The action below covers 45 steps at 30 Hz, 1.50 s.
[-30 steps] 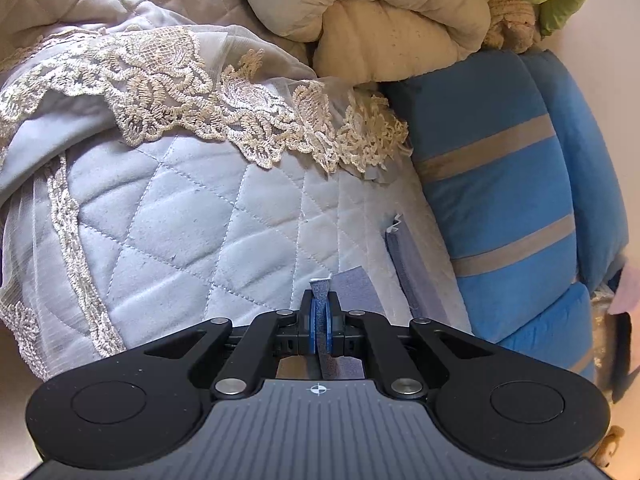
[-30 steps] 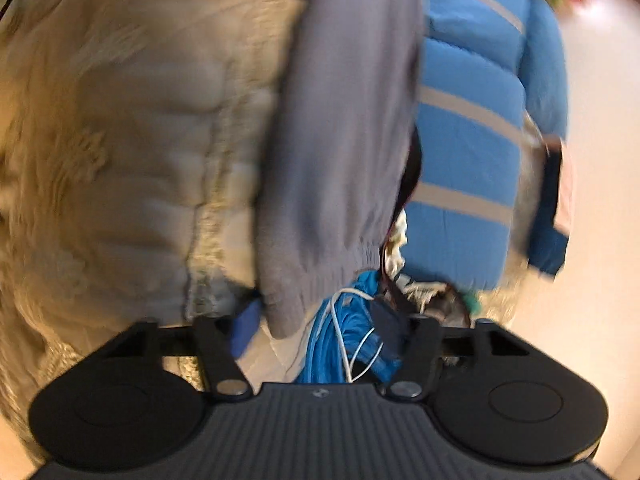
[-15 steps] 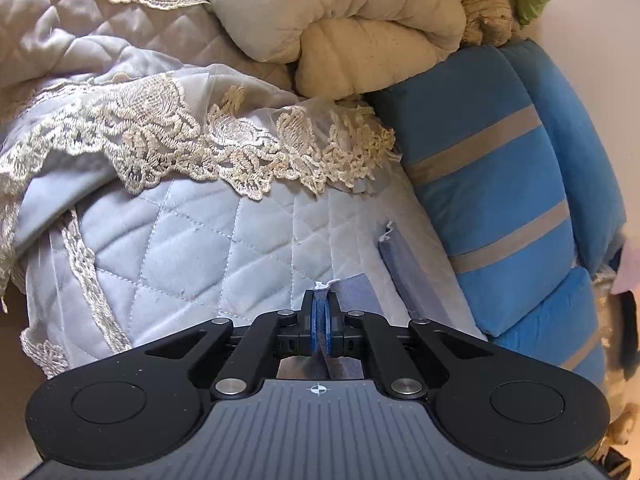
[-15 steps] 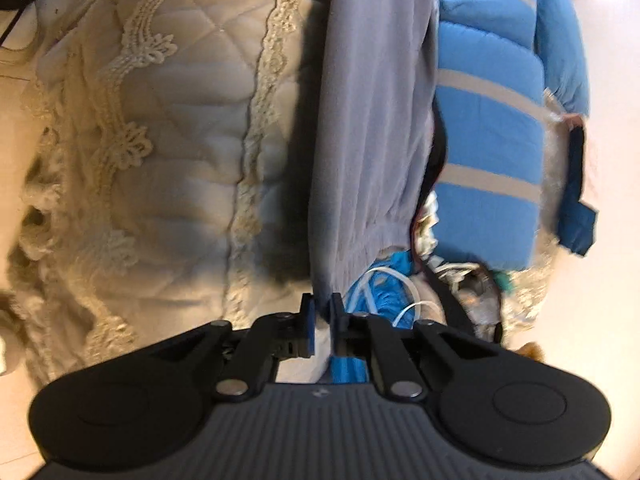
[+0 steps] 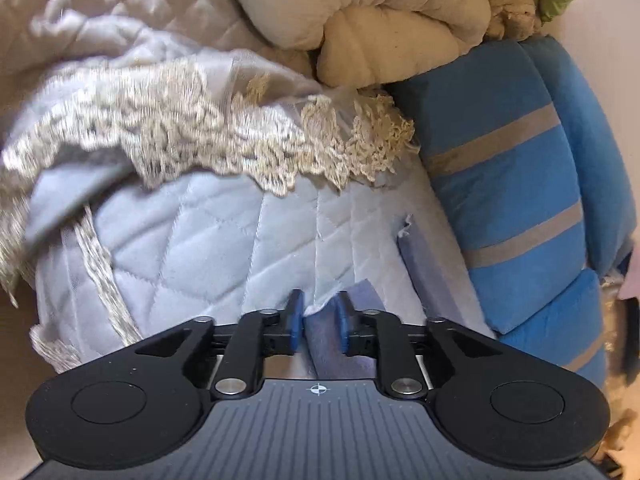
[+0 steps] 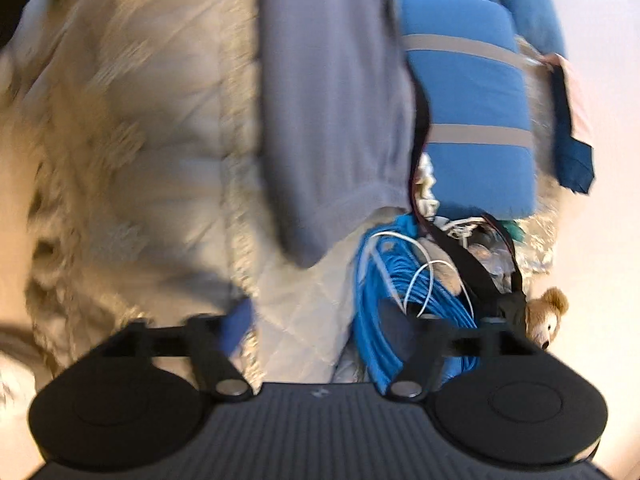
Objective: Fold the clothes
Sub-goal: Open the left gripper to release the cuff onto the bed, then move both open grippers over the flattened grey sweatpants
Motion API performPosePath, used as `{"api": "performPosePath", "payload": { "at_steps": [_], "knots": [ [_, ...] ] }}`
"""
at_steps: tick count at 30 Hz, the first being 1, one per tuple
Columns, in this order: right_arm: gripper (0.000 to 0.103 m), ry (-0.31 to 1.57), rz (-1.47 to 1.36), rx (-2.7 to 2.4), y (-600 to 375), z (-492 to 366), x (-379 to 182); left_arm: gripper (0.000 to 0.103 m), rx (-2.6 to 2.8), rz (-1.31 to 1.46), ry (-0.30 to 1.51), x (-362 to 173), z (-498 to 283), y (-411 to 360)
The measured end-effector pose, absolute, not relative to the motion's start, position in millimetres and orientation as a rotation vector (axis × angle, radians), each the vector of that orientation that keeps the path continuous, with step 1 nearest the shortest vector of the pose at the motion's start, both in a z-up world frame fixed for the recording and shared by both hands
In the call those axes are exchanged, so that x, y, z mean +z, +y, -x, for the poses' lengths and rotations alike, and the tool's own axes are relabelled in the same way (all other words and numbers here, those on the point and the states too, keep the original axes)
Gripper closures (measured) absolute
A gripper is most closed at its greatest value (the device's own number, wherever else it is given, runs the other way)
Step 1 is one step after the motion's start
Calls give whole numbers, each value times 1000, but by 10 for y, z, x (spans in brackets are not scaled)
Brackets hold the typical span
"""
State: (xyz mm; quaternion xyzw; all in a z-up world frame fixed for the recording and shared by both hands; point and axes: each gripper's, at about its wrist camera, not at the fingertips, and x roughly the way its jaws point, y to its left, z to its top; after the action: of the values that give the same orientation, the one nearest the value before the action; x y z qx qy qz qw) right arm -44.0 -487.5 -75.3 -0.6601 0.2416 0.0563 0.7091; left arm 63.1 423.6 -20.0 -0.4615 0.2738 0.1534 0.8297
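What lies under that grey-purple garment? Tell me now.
The grey-purple garment lies on the quilted cover, which shows along its left side and below its cuffed end. What the cover hides beneath cannot be seen. To the right sits a blue cushion.

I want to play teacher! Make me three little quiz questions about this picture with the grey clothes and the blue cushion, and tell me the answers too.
1. True or false: the right gripper has its jaws clamped on the grey-purple knit garment.
2. What fluffy toy sits at the far right of the right wrist view?
A. a rabbit
B. a brown teddy bear
C. a duck
3. Fill in: the grey stripes run across the ___ padded cushion.

Key:
1. False. Its jaws are opening wide, with nothing between them.
2. B, the brown teddy bear.
3. Blue.
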Motion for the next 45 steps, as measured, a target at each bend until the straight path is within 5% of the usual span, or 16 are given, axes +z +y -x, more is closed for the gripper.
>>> {"api": "performPosePath", "payload": {
  "at_steps": [4, 16, 27, 36, 45],
  "knots": [
    [0, 539, 1347, 115, -4848, 275, -530, 59, 400, 861, 582, -27, -649, 4150],
    [0, 587, 732, 44, -4788, -933, 414, 59, 276, 354, 597, 379, -1125, 3404],
    [0, 630, 290, 54, -3842, -1647, 1087, 60, -309, -341, 669, 528, -1778, 1944],
    [0, 740, 82, 162, -2897, -1677, 667, 60, -587, -712, 771, 180, -1900, 923],
    [0, 801, -79, 198, -2865, -1804, 263, 59, -549, -796, 755, -54, -1953, 927]
  ]
}}
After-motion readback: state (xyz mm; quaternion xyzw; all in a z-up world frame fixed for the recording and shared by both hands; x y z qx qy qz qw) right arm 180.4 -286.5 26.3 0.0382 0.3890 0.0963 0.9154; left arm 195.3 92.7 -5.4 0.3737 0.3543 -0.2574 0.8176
